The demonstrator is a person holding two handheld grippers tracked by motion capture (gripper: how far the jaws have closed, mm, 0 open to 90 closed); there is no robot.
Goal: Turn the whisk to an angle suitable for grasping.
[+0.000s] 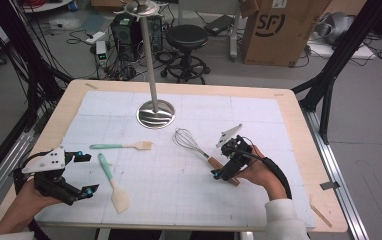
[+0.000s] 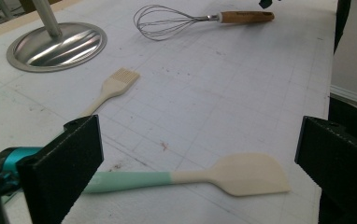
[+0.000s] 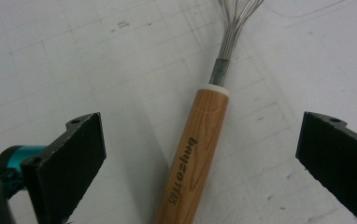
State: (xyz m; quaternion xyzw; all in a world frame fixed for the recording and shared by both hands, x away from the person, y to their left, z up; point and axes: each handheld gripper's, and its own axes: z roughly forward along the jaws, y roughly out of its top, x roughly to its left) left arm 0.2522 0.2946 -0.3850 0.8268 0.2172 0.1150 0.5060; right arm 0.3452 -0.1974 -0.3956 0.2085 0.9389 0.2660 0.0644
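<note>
Nearest the person, the left gripper point(image 1: 81, 174) is held with jaws spread, just beside the spatula point(image 1: 113, 183). Farther in, the right gripper point(image 1: 222, 172) is seen with jaws spread wide astride the wooden handle of the whisk point(image 3: 196, 154), which lies flat on the white mat point(image 1: 189, 190). No contact is seen. If closed off-centre, the round handle could be rolled aside or pinched askew.

Whisk point(image 3: 200, 154): wood handle, metal wires.

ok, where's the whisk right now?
High view: whisk lies right of centre on the mat, just right of the stand base, its wooden handle between the right tool's open jaws.
</note>
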